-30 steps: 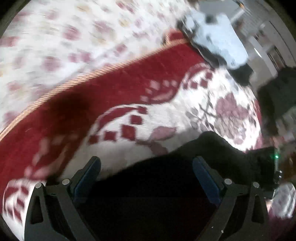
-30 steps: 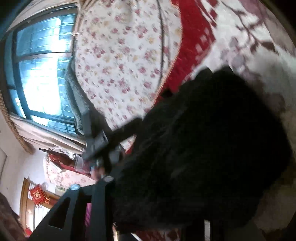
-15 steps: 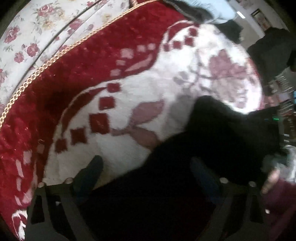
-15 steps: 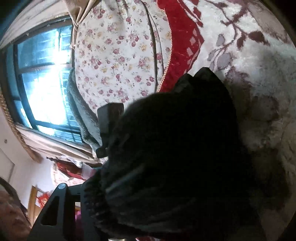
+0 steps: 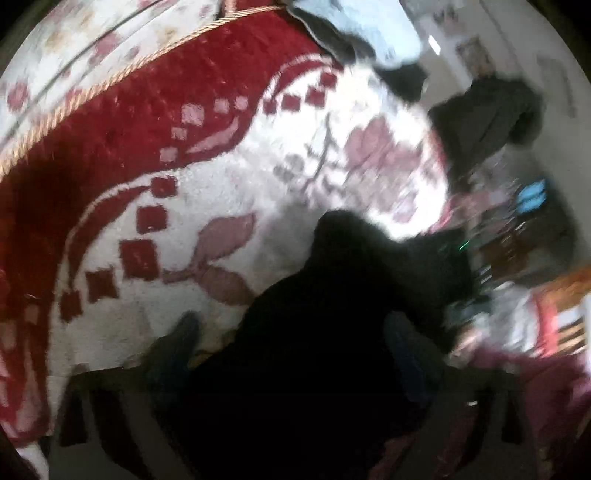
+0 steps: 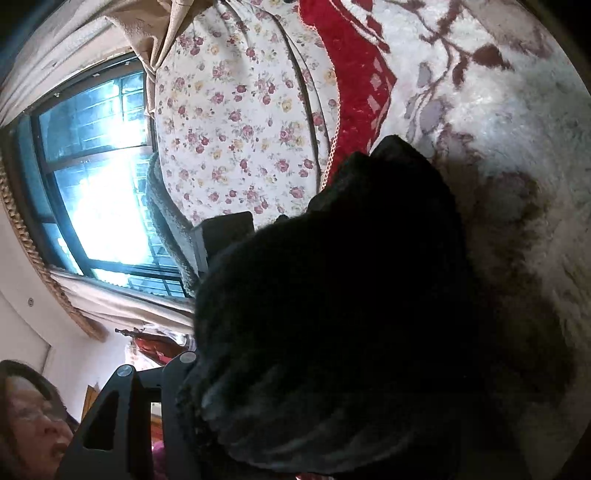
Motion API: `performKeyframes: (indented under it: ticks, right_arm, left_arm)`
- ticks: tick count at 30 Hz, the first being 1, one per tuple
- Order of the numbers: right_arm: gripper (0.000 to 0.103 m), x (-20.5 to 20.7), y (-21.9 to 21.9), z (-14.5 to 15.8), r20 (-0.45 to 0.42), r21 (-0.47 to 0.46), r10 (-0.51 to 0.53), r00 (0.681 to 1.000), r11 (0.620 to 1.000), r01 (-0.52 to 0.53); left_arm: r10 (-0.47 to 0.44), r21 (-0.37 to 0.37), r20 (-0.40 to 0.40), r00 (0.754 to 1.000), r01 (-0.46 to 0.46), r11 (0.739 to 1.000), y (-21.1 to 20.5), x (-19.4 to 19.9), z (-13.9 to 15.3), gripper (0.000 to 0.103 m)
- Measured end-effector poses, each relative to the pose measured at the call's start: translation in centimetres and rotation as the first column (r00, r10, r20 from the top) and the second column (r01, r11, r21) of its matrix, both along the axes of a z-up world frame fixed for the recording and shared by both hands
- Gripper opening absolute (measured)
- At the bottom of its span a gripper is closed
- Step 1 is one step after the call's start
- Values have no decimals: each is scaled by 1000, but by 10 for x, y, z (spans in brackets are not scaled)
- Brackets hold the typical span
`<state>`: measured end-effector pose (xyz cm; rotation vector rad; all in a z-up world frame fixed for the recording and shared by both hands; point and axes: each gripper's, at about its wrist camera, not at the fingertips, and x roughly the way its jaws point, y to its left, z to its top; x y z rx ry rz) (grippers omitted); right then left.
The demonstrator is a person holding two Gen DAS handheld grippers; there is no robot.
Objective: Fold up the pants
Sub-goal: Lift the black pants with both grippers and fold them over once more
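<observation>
filling the near view at six o'clock, black pants (image 5: 314,369) sit between the spread left gripper (image 5: 291,339). right gripper (image 6: 258,406) is smothered, its state unreadable. beyond at eleven o'clock, the red-and-white blanket (image 5: 229,177).

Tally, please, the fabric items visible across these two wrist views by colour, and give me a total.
Black: 1, the pants bunched between both tools.
Red and white: 1, the plush blanket beneath them.
Floral print: 1, the sheet behind the blanket.
Pale blue: 1, the garment at the far edge.
Dark grey: 1, the garment beyond the blanket.
Total: 5
</observation>
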<state>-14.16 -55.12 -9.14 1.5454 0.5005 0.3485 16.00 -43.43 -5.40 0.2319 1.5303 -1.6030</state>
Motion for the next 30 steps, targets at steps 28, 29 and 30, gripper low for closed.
performKeyframes:
  ticks: [28, 29, 30]
  right_arm:
    - [47, 4, 12, 10, 121, 130, -52, 991, 991, 36]
    - [47, 5, 15, 15, 143, 137, -53, 988, 990, 33]
    - [47, 7, 17, 20, 162, 140, -53, 985, 990, 30]
  left_arm:
    - [-90, -17, 170, 981, 94, 995, 15, -48, 19, 28]
    - [-80, -32, 182, 980, 87, 996, 20, -47, 28, 27]
    - [-67, -45, 190, 980, 77, 996, 26, -46, 36, 26]
